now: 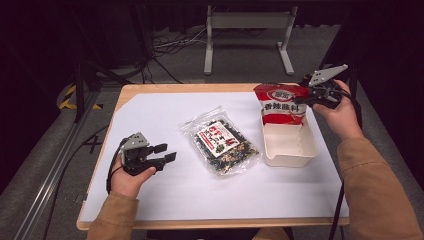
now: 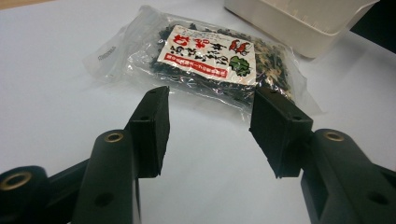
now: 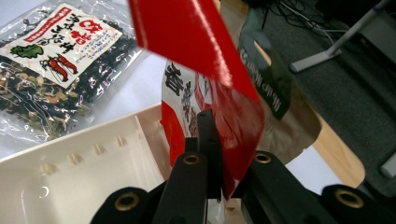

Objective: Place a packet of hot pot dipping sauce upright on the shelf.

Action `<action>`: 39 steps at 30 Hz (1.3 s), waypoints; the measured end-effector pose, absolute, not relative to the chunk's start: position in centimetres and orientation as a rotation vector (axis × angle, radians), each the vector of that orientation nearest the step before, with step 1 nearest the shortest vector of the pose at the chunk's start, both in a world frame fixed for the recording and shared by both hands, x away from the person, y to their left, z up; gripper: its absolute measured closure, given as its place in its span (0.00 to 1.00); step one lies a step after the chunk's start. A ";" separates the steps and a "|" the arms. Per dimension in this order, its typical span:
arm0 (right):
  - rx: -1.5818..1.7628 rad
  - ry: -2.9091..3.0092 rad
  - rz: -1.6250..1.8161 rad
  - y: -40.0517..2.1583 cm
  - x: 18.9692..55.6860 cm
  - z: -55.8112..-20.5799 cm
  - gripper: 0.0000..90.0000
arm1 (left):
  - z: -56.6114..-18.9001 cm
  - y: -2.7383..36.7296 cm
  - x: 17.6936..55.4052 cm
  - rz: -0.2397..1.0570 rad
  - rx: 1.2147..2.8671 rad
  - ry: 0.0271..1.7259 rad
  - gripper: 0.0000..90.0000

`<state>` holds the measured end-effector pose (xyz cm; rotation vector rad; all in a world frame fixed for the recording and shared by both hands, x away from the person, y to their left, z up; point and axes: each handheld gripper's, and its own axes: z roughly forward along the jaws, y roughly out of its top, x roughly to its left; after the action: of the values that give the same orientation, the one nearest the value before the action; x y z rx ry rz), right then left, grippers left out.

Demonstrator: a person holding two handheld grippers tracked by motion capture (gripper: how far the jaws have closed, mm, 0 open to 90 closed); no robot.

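A red and white snack bag (image 1: 281,103) hangs upright over the far end of a cream plastic bin (image 1: 295,150), its lower part inside the bin. My right gripper (image 1: 316,95) is shut on the bag's top right edge; in the right gripper view the red bag (image 3: 205,60) is pinched between the jaws of the gripper (image 3: 224,154), above the bin (image 3: 84,182). A clear packet of dark dried bits with a white label (image 1: 222,141) lies flat mid-table. My left gripper (image 1: 166,152) rests open at the left, pointing at that packet (image 2: 205,60), with nothing between its jaws (image 2: 210,126).
White paper (image 1: 165,195) covers the wooden table (image 1: 150,88). A white metal stand (image 1: 247,30) and cables lie on the floor beyond the far edge. A grey rail (image 1: 55,165) runs along the left side of the table.
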<state>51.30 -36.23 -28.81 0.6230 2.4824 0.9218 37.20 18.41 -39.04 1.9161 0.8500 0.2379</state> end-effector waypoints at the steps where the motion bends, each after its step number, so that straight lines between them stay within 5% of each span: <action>1: 0.635 2.482 0.926 -36.3 51.4 -29.0 0.99 | -39.0 18.4 37.2 0.238 1.919 0.846 0.53; 25: 0.834 2.460 0.918 -38.0 51.1 -31.5 0.95 | -39.1 18.1 37.4 0.228 1.926 0.838 0.53; 30: 0.861 2.436 0.964 -38.1 50.6 -31.6 0.87 | -39.1 18.0 37.5 0.227 1.927 0.839 0.52; 39: 0.900 2.355 1.010 -38.3 48.6 -31.3 0.56 | -39.0 17.3 38.1 0.209 1.924 0.821 0.51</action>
<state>48.61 -38.25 -31.32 0.8998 2.3551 1.0095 38.10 17.31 -39.00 1.9236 0.8211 0.2086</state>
